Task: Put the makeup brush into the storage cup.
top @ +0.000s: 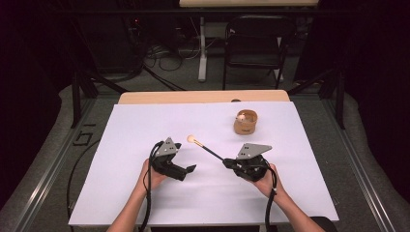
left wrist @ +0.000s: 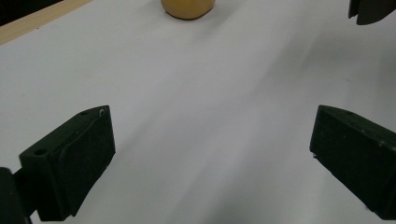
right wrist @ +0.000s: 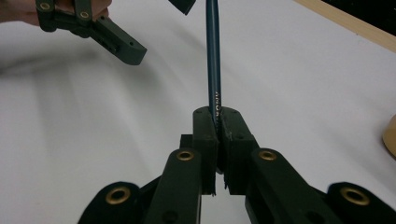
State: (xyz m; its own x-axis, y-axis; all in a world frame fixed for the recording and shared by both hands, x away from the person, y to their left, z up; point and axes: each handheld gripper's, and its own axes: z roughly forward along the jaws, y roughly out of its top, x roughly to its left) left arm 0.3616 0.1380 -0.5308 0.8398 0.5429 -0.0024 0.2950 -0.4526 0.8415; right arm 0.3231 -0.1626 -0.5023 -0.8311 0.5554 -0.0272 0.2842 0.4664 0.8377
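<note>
While your right tongs [right wrist: 217, 122] were clamped on the dark handle of the makeup brush [top: 205, 147], you had the tool gripped near its tail end, so the pale bristle head stood out well to the left of the jaws, lifted above the white tabletop [top: 145, 121]. That grip left a long lever: any wrist roll would have swung the tip widely, so, as I judged it, slow and small turns were the way to steer it. In the right gripper view the handle ran straight up between the two pads, seated on the centre line, which looked like a sound hold that needed no regrip.

Your left tongs [left wrist: 212, 154] stood wide open with nothing between them, low over the bare sheet, left of the brush head and apart from it. If a handover was meant, you would have done well to bring them onto the handle just behind the bristles, squarely across the shaft, and to close before the right pair let go.

The small wooden cup [top: 246, 122] stood upright on the far right of the tabletop, well clear of both hands. If the brush was bound for it, you needed to tilt the handle steeper and come in from above its rim, since a sideways nudge could have tipped so light a holder.
</note>
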